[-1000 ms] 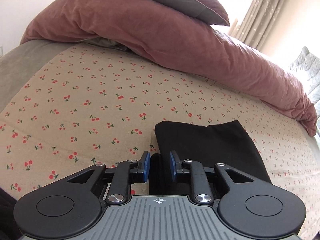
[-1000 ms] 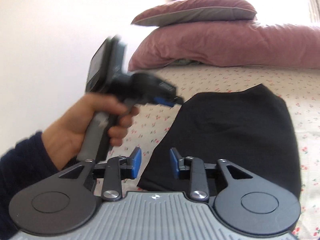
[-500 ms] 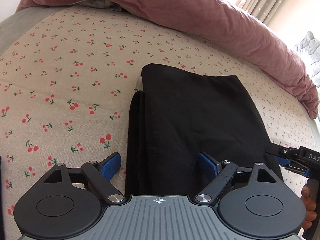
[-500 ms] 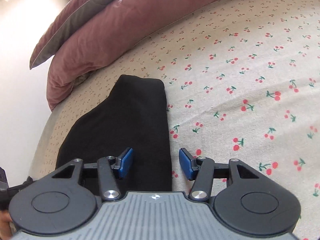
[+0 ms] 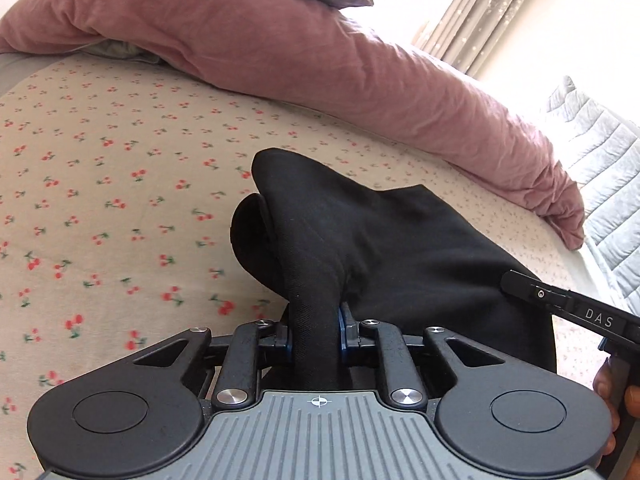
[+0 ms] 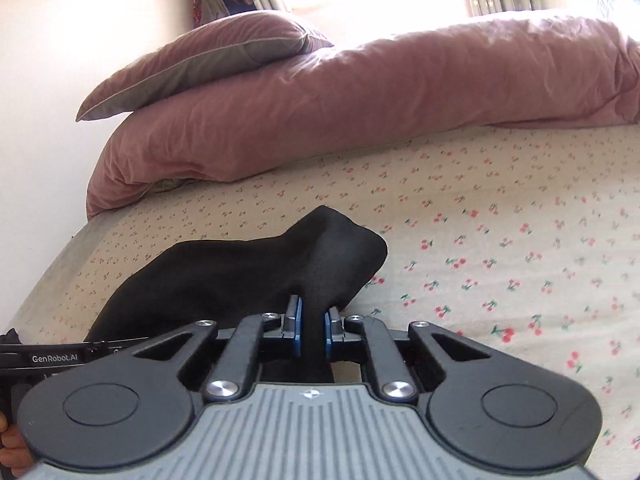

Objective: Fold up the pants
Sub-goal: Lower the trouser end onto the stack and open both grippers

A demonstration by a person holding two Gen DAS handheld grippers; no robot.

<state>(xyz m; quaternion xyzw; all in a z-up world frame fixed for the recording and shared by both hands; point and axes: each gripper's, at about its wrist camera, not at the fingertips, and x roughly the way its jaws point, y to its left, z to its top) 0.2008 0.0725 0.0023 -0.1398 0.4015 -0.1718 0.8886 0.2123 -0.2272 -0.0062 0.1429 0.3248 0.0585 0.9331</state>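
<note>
The black pants [image 5: 400,240] lie folded into a thick bundle on the cherry-print bed sheet [image 5: 100,200]. My left gripper [image 5: 314,334] has its jaws closing on the near left end of the bundle, and the blue pads press a bunched ridge of black cloth. In the right wrist view the same pants [image 6: 224,272] stretch away to the left. My right gripper [image 6: 312,330] is shut on their near right corner, which stands pinched up between the pads. Both near corners are lifted slightly off the sheet.
A long dusty-pink duvet roll [image 5: 320,68] with a pink-and-grey pillow [image 6: 200,64] on top lies across the far side of the bed. A grey quilted cover [image 5: 592,152] is at the right edge. Curtains [image 5: 492,8] hang by a bright window. The other gripper's body [image 5: 576,312] shows at right.
Both grippers moved onto the near edge of the pants and closed on the cloth. The left jaws went from wide apart to clamped. The pinched corners now stand raised.
</note>
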